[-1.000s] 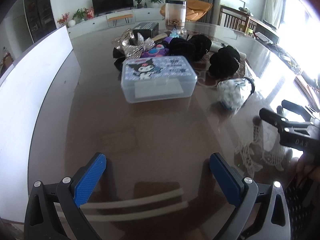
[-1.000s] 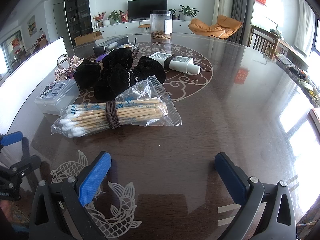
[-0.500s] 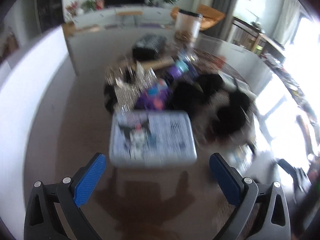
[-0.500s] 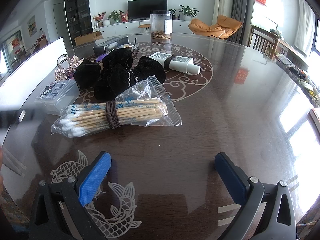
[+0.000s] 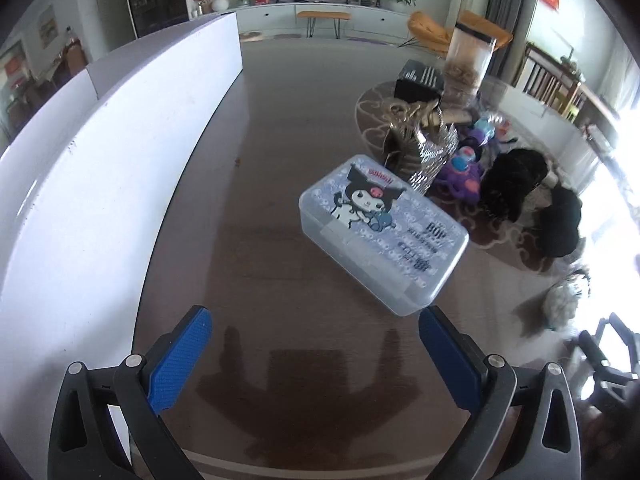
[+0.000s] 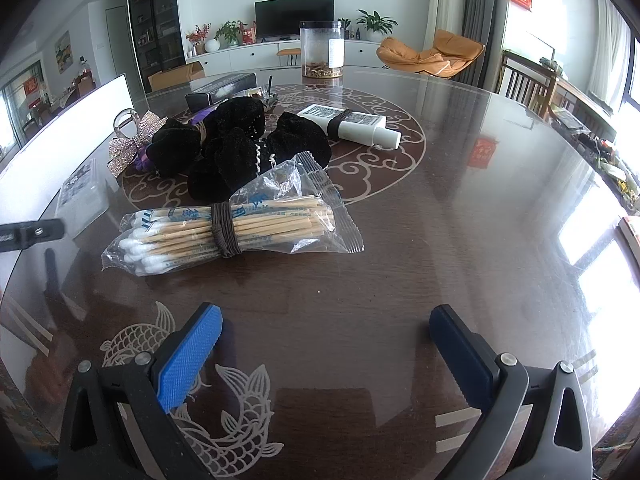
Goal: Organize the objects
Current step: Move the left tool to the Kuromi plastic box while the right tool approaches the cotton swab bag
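Observation:
A clear plastic box (image 5: 384,232) with a cartoon lid lies closed on the dark table, just ahead of my open left gripper (image 5: 316,356); nothing sits between its blue pads. Behind the box are a sequin bow (image 5: 430,148), purple toys (image 5: 464,172) and black scrunchies (image 5: 516,184). In the right wrist view a bag of cotton swabs (image 6: 228,228) bound by a brown band lies ahead of my open right gripper (image 6: 324,344). Black scrunchies (image 6: 240,144) and a white tube (image 6: 352,126) lie beyond it. The box (image 6: 80,196) shows at the left edge.
A white panel (image 5: 100,168) runs along the table's left edge. A clear jar (image 6: 322,50) and a black box (image 6: 222,86) stand at the far side. The left gripper's tip (image 6: 30,232) shows at the left of the right wrist view.
My left gripper has swung forward and leftward, so the cartoon box now lies close ahead and turned diagonally in view. The right gripper and the swab bag have not moved.

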Action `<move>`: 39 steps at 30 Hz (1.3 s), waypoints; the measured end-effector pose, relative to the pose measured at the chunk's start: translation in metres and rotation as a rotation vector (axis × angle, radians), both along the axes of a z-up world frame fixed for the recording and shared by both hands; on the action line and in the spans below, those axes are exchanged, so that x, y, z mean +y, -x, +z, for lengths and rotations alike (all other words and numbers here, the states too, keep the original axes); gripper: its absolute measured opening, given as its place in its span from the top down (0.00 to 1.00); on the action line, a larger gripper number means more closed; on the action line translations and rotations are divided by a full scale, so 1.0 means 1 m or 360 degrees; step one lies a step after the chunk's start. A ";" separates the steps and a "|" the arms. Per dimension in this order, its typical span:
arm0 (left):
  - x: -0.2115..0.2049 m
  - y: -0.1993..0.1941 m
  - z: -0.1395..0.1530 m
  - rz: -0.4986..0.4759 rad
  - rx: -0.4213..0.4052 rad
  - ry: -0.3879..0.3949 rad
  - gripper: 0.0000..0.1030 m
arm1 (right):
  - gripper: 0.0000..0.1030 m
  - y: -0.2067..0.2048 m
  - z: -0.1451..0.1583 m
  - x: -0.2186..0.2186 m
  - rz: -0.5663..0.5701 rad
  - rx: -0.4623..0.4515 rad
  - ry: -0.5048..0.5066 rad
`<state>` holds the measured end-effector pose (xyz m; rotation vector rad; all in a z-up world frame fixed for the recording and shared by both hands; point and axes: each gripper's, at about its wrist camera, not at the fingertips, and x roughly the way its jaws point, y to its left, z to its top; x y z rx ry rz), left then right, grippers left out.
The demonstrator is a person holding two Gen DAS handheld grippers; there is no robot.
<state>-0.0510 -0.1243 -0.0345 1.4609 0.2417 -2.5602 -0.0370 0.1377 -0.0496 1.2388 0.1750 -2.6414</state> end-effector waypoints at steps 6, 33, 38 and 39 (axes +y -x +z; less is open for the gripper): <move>0.022 0.042 0.015 -0.0030 0.0099 -0.0188 0.00 | 0.00 0.000 0.000 0.000 0.0001 0.0001 0.0000; -0.022 0.066 -0.027 0.0033 0.0078 0.0110 0.00 | 0.00 0.000 -0.001 0.000 0.0015 0.0010 0.0004; -0.020 0.062 -0.027 0.0042 0.0090 0.0111 0.00 | 0.00 -0.005 0.005 -0.007 0.0065 -0.0112 0.0029; -0.021 0.063 -0.027 0.0042 0.0090 0.0111 0.00 | 0.00 -0.012 0.013 -0.009 0.0089 -0.0135 0.0169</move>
